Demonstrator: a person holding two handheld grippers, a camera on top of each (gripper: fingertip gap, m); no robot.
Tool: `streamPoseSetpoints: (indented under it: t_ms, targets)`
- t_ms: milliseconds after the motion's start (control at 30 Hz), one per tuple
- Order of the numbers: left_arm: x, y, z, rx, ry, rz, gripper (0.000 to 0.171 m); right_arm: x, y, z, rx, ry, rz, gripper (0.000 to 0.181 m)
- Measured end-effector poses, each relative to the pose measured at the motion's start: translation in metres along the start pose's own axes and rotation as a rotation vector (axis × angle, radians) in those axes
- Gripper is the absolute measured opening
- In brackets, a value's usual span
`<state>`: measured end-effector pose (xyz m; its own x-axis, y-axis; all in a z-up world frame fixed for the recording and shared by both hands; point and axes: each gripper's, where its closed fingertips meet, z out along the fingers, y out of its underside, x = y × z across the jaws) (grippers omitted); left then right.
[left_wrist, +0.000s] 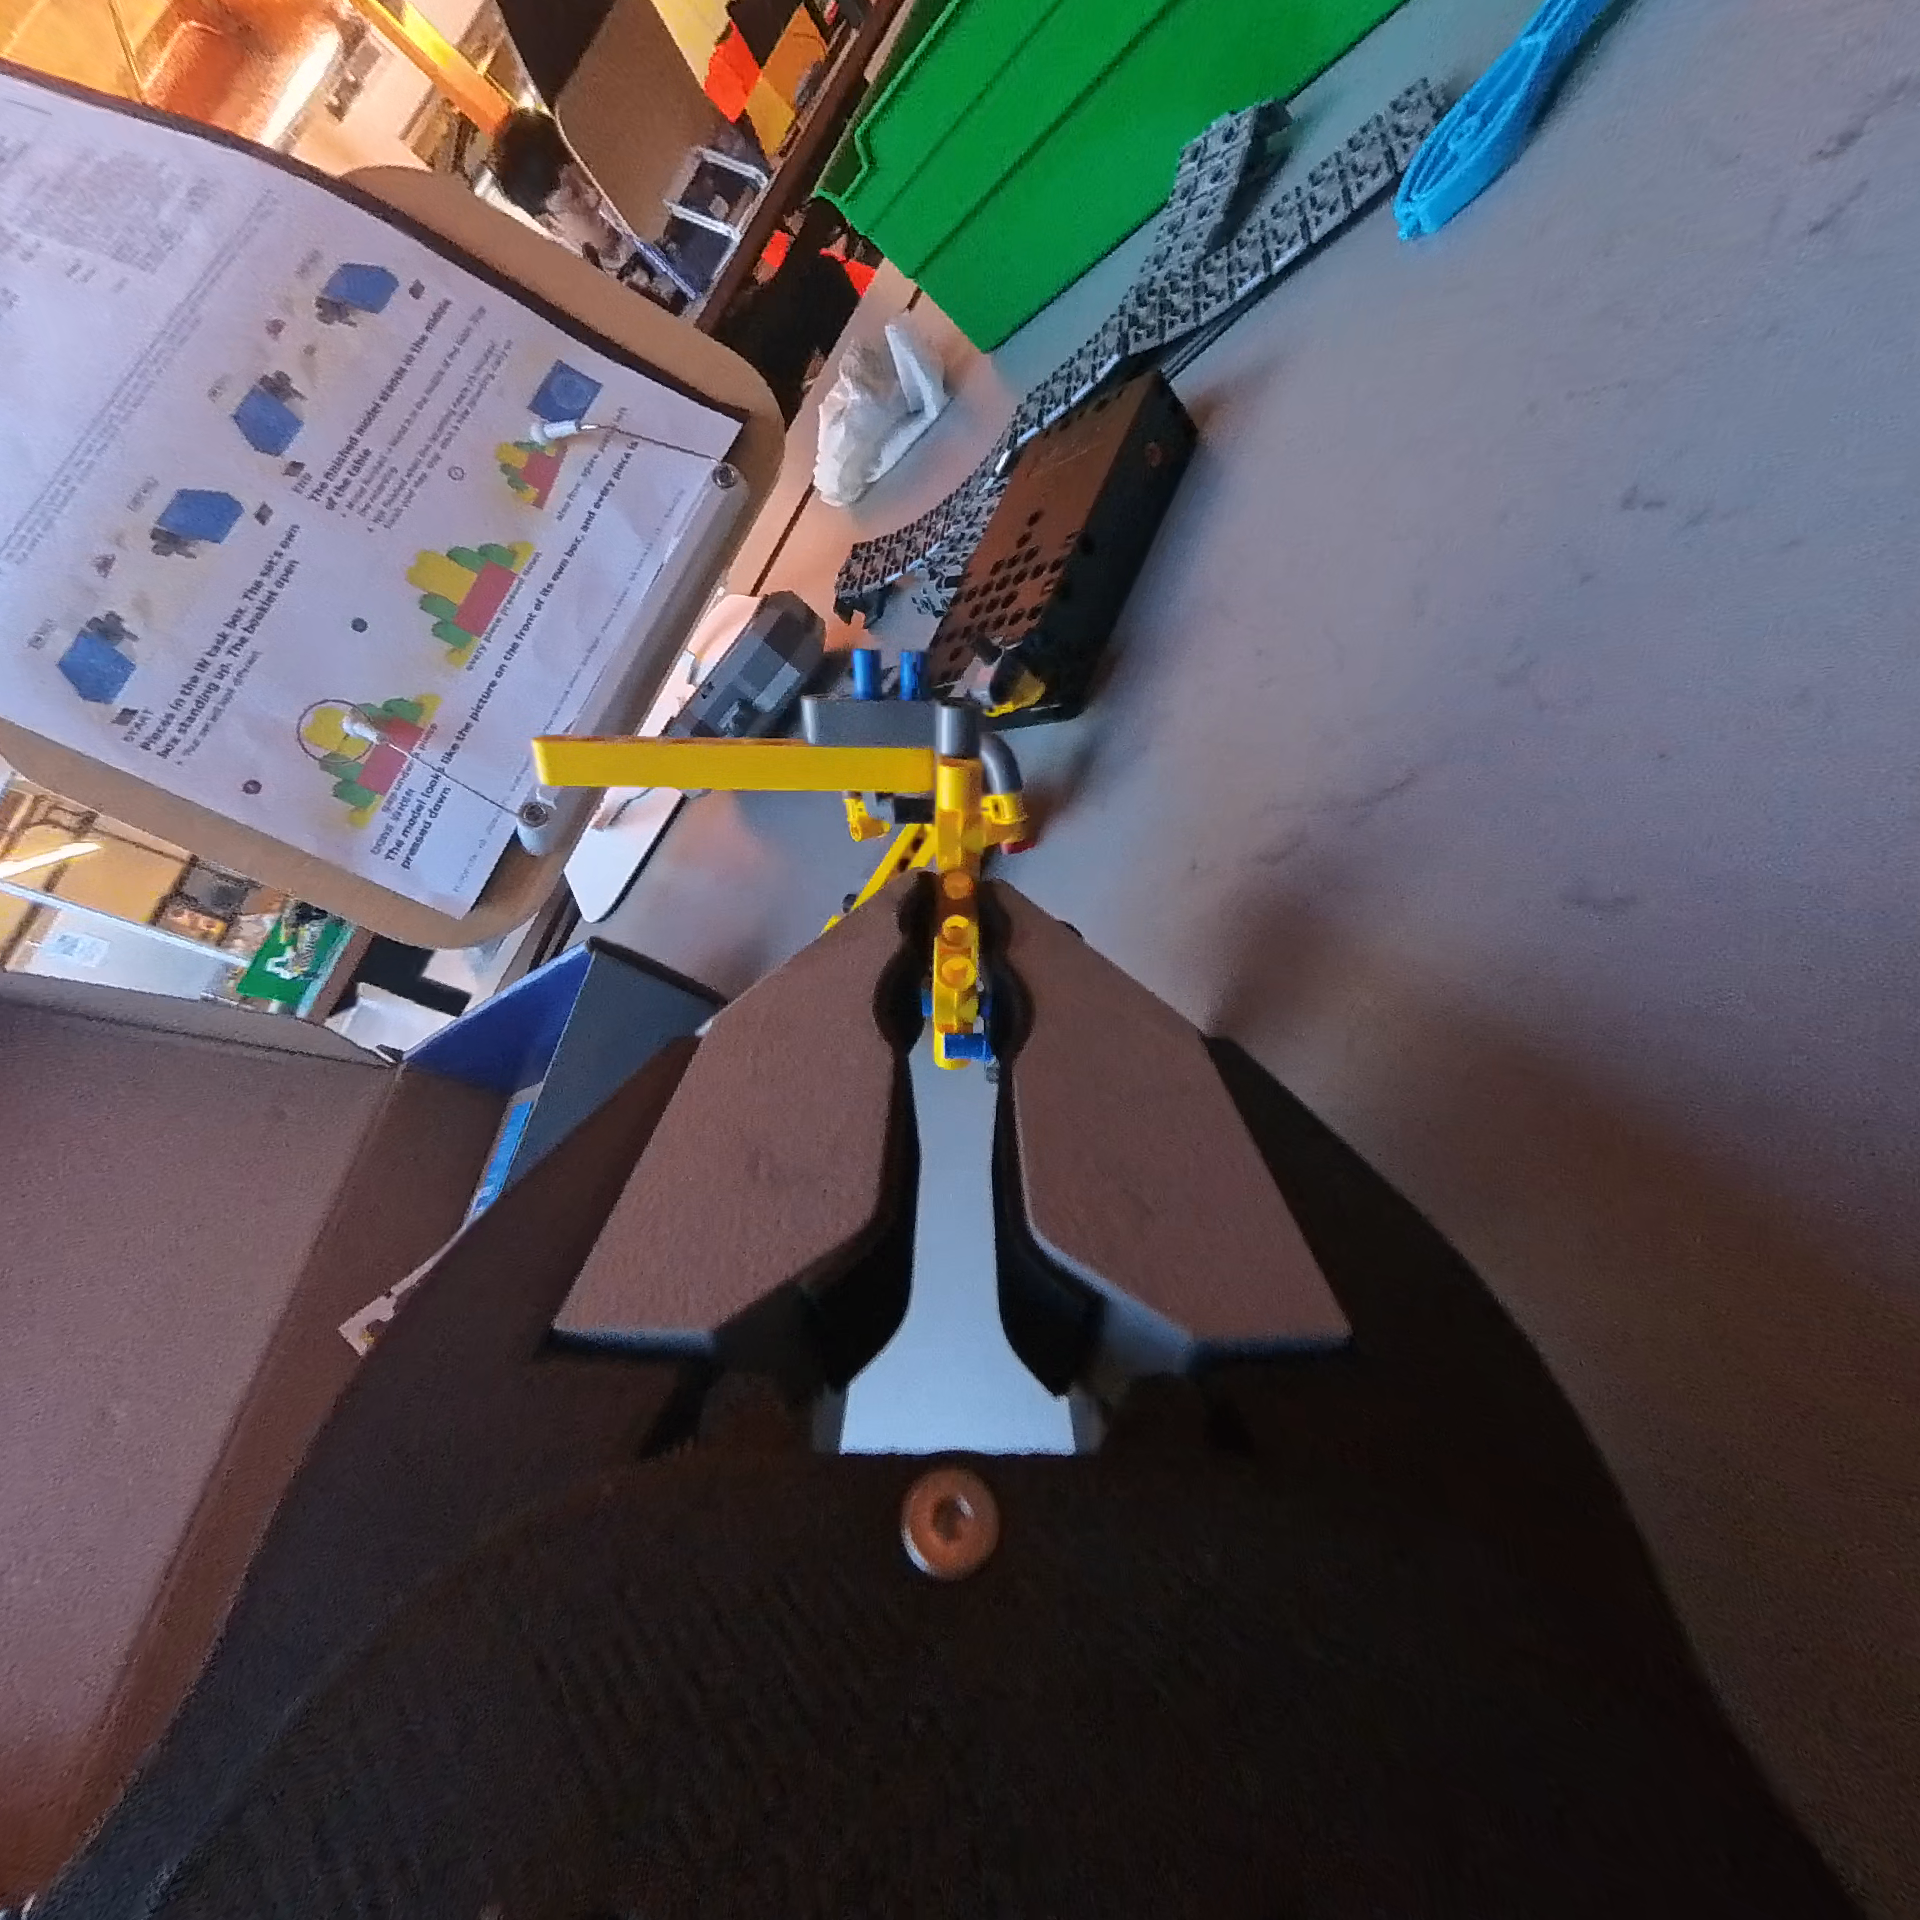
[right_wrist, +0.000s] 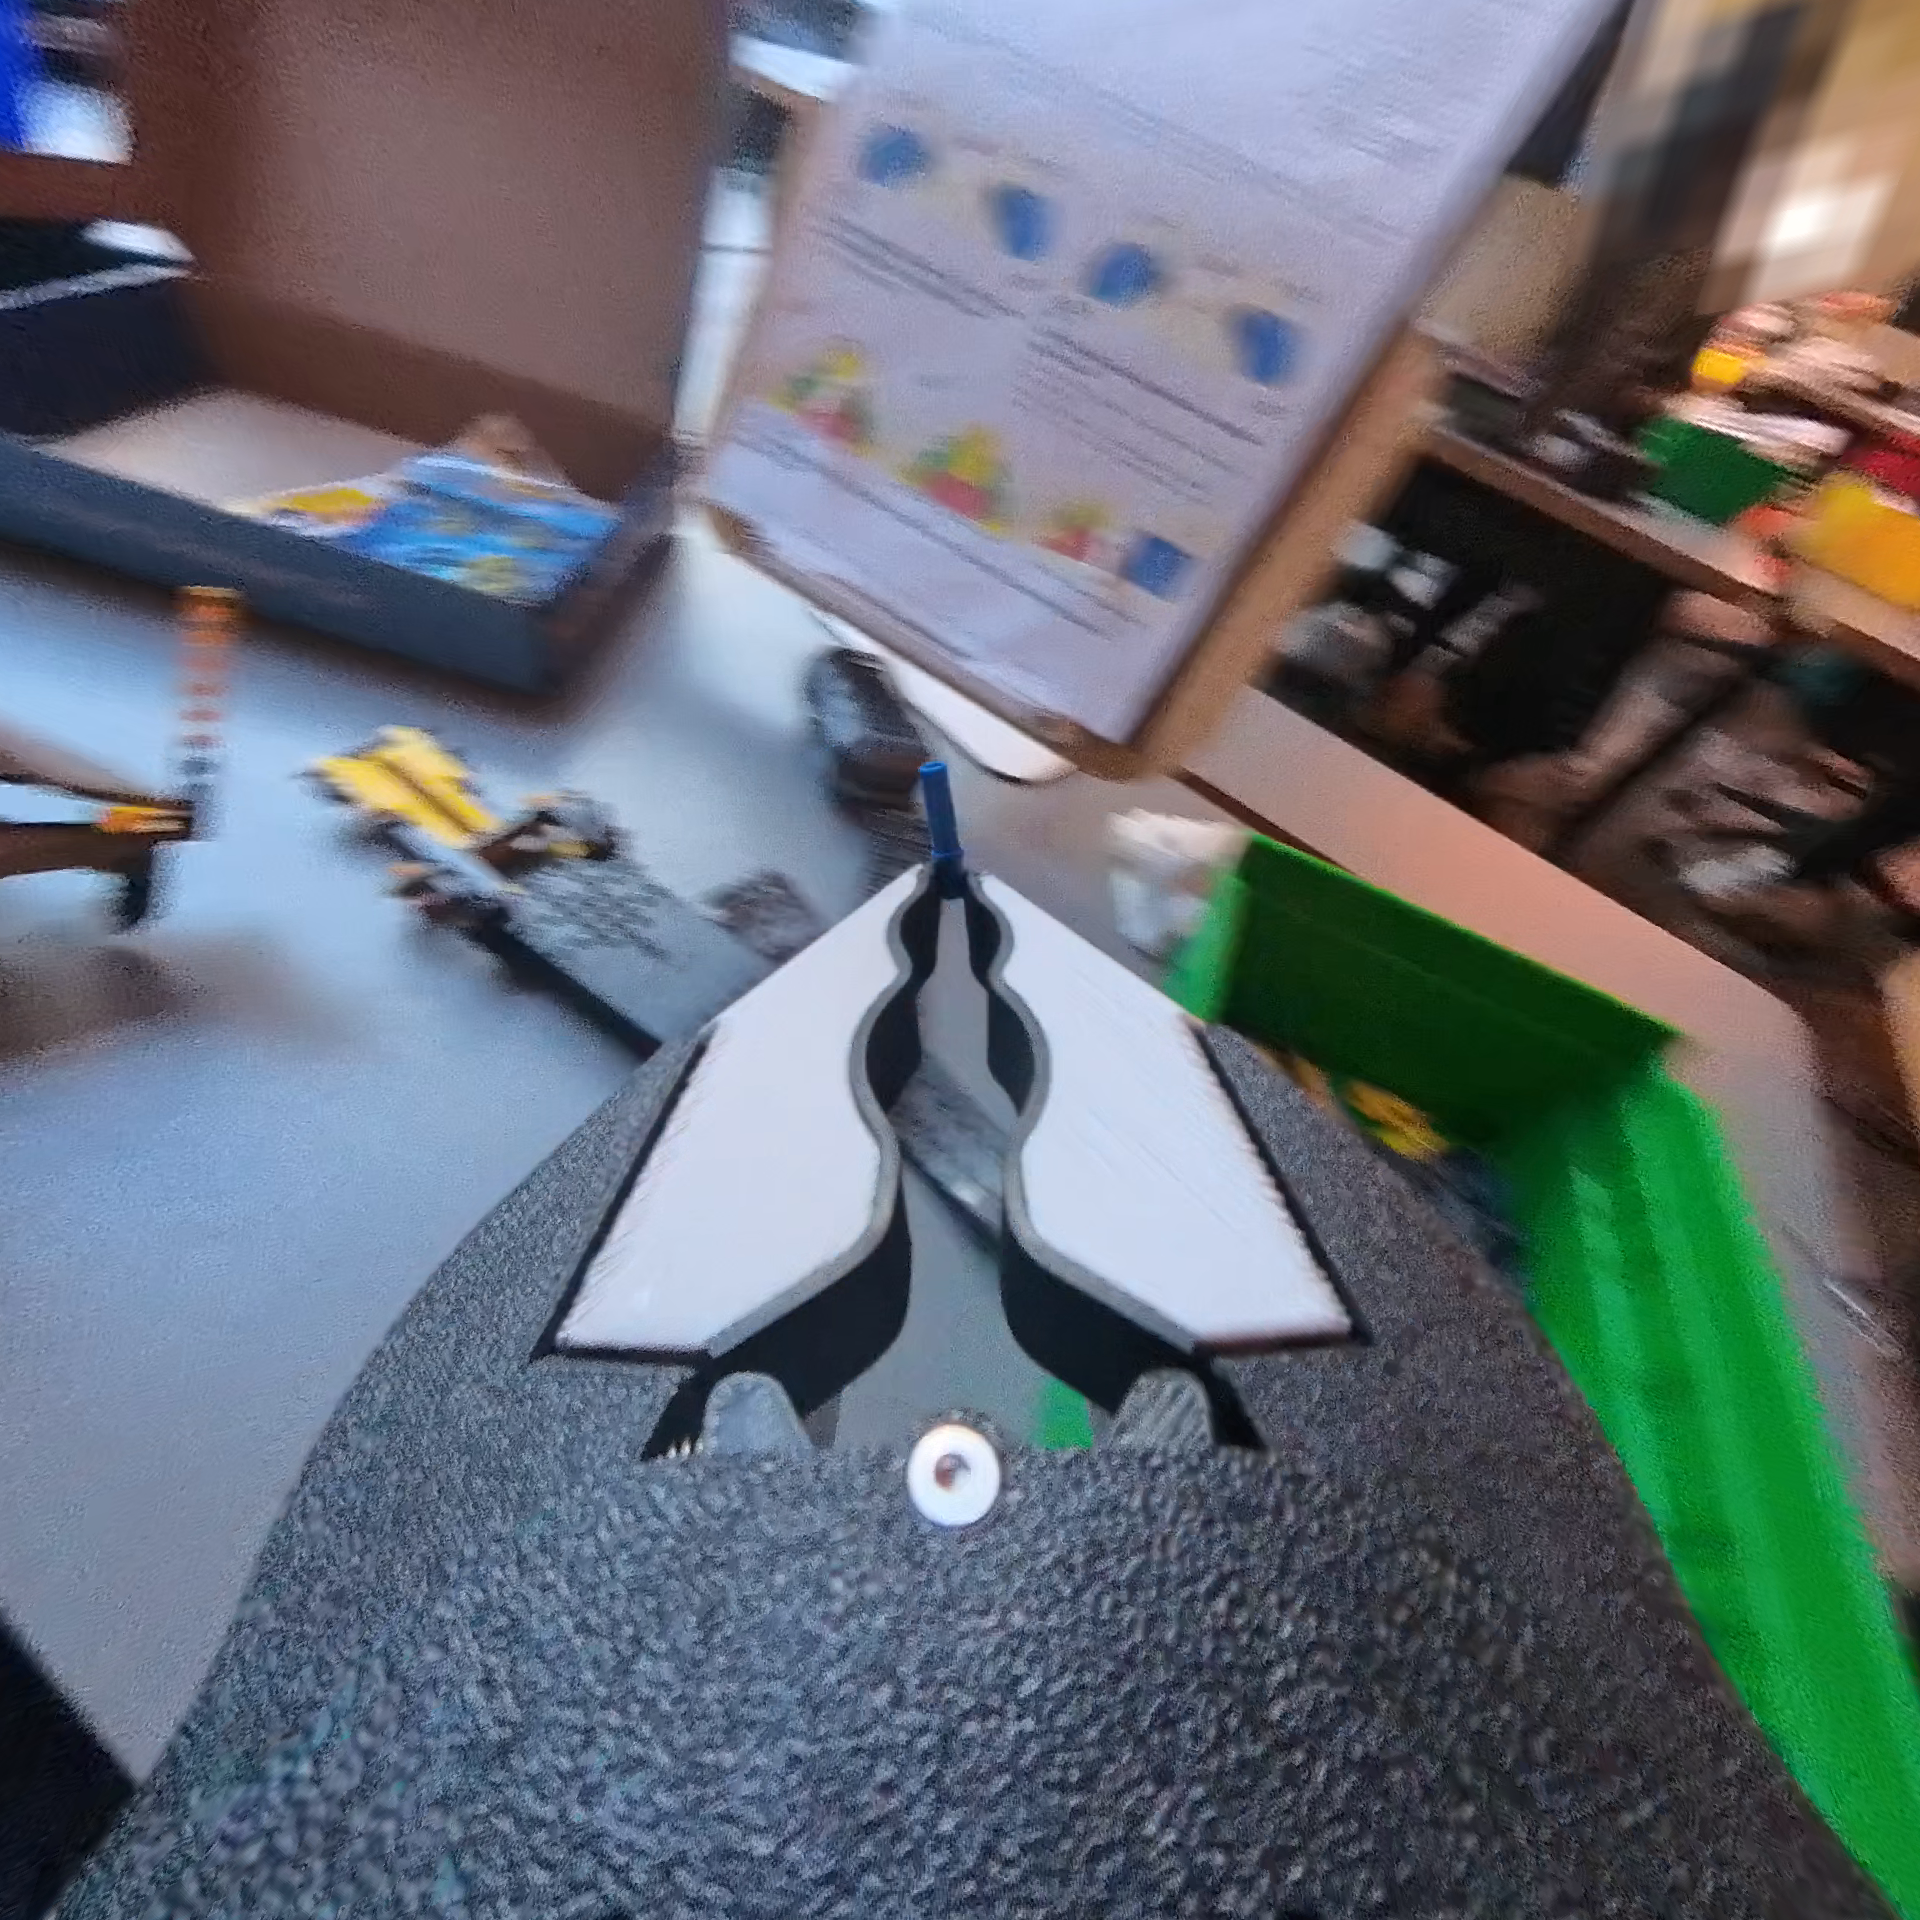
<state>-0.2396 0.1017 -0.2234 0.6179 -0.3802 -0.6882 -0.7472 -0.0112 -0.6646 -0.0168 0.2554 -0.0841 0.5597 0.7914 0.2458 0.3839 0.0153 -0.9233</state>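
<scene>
My left gripper is shut on a yellow brick assembly of beams and pins, with a long yellow beam sticking out to the left and a grey block with blue pins behind it. It is held above the grey table. My right gripper is shut on a small blue pin that stands out past the fingertips. In the blurred right wrist view the left gripper with the yellow assembly shows at the far left.
A black perforated plate and grey track pieces lie on the table, with a blue part beyond. Green bins stand at the edge. An instruction sheet on a board stands nearby, beside a cardboard box. My hands' fingertips stand some 30 cm from each other.
</scene>
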Motion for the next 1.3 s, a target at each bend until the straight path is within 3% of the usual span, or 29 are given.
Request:
streamPoseSetpoints:
  t_ms: [100,233,333,467,633,767,867,1033,1133,1300]
  targets:
    - [0.004,-0.004,0.001,0.017,0.009,0.031,0.005,0.064,0.048,-0.02,-0.118,0.127,0.104,0.002]
    - [0.006,-0.004,0.004,0.01,0.008,0.059,0.006,0.091,0.126,-0.018,-0.375,0.119,0.255,0.021]
    - [0.006,-0.004,0.005,0.009,0.003,0.066,0.006,0.097,0.128,-0.017,-0.354,0.132,0.245,0.021]
    - [0.006,-0.005,0.006,0.011,-0.006,0.093,0.006,0.095,0.1,-0.018,-0.256,0.137,0.216,0.022]
    - [0.008,-0.007,0.006,0.018,-0.028,0.162,0.006,0.035,0.035,-0.008,-0.033,-0.083,0.203,0.025]
    - [0.009,-0.009,0.005,0.027,-0.029,0.179,0.006,-0.054,0.007,0.011,0.016,-0.383,0.201,0.028]
    - [0.011,-0.013,0.003,0.049,-0.031,0.21,0.005,-0.126,0.006,0.03,-0.032,-0.577,0.154,0.031]
    - [0.018,-0.017,0.001,0.07,-0.037,0.303,0.005,-0.214,0.018,0.057,-0.085,-0.748,0.115,0.034]
    - [0.024,-0.021,-0.001,0.093,-0.034,0.348,0.005,-0.241,0.025,0.067,-0.103,-0.803,0.151,0.036]
    - [0.027,-0.026,-0.003,0.116,-0.038,0.382,0.005,-0.257,0.032,0.073,-0.124,-0.868,0.232,0.03]
